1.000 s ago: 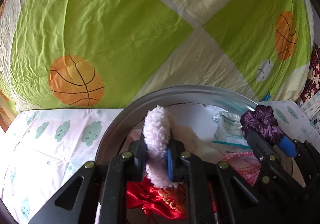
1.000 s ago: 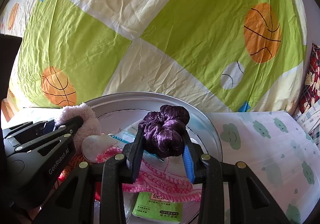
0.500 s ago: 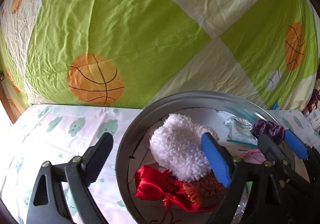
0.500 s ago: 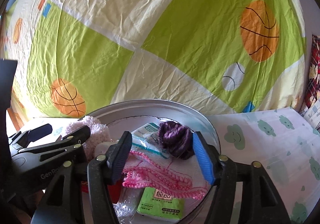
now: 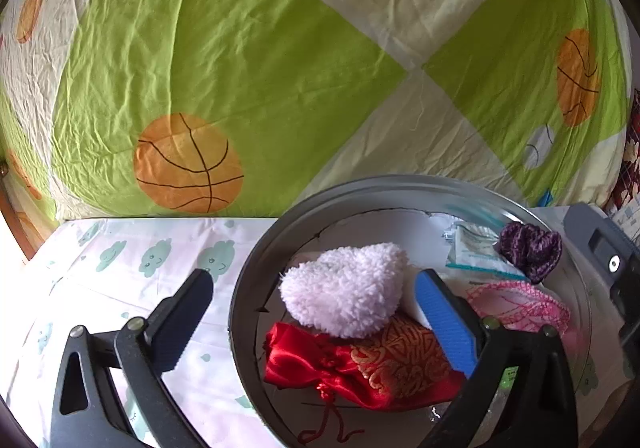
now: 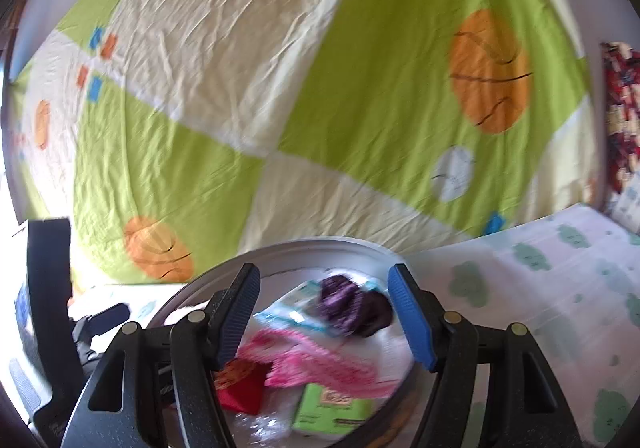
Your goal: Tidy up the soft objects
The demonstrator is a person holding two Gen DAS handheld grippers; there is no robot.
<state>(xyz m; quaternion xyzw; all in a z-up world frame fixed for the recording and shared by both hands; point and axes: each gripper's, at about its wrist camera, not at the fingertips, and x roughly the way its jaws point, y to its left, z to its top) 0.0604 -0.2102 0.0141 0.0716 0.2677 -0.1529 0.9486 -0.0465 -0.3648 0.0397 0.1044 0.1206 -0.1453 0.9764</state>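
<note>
A big quilt (image 5: 248, 60) with green and cream squares and orange basketballs rises like a wall just behind the bin and fills the background. Under it lies a white sheet (image 5: 120, 268) with small green clouds; it is bare left of the bin, and in the right wrist view it is also bare on the right side.

The round grey bin (image 5: 256, 280) stands on this sheet, its back rim close to the quilt. Inside the bin lie a white fluffy piece (image 5: 344, 300), a red pouch (image 5: 360, 364) under and in front of it, a pink knit cloth (image 5: 520, 304) and a purple scrunchie (image 5: 528, 248) near the back right rim.

The left gripper (image 5: 316, 320) is opening, its jaws very wide and holding nothing: one finger is outside the bin's left rim, the other inside beside the fluffy piece. The right gripper (image 6: 324, 316) is also opening, empty, above the bin; the scrunchie lies free between its fingers.
</note>
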